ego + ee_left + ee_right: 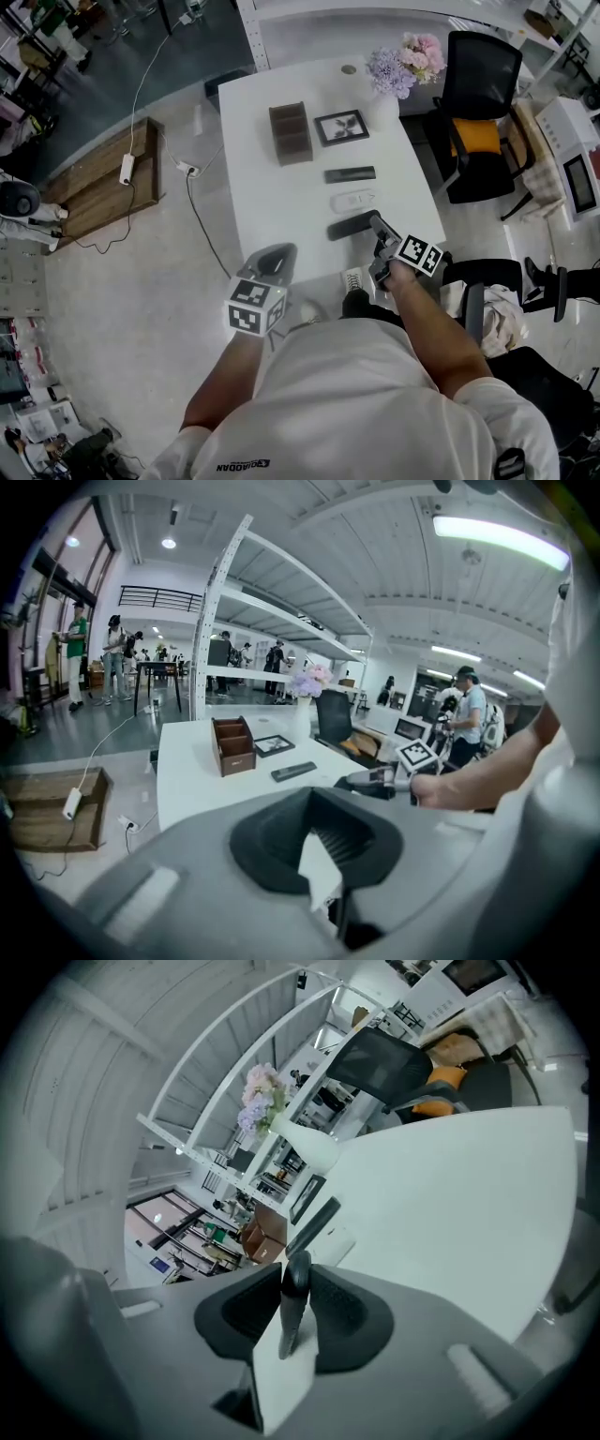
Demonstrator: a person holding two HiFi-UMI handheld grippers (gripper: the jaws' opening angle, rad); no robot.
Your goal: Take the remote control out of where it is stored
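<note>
A dark remote [349, 226] lies low over the near right part of the white table [272, 206]. My right gripper [378, 228] is shut on its near end; in the right gripper view the remote [293, 1302] stands edge-on between the pads. A brown organizer box [290, 132] stands at the table's far side, with a black remote [350, 174] and a white remote [352, 200] flat on the table between it and my right gripper. My left gripper [277, 258] hovers at the table's near left edge, jaws slightly apart, nothing between them [314, 827].
A framed picture [340, 127] lies beside the organizer. Flowers [405, 64] stand at the far right corner. A black office chair [478, 112] with an orange cushion is right of the table. A wooden board and cables lie on the floor to the left.
</note>
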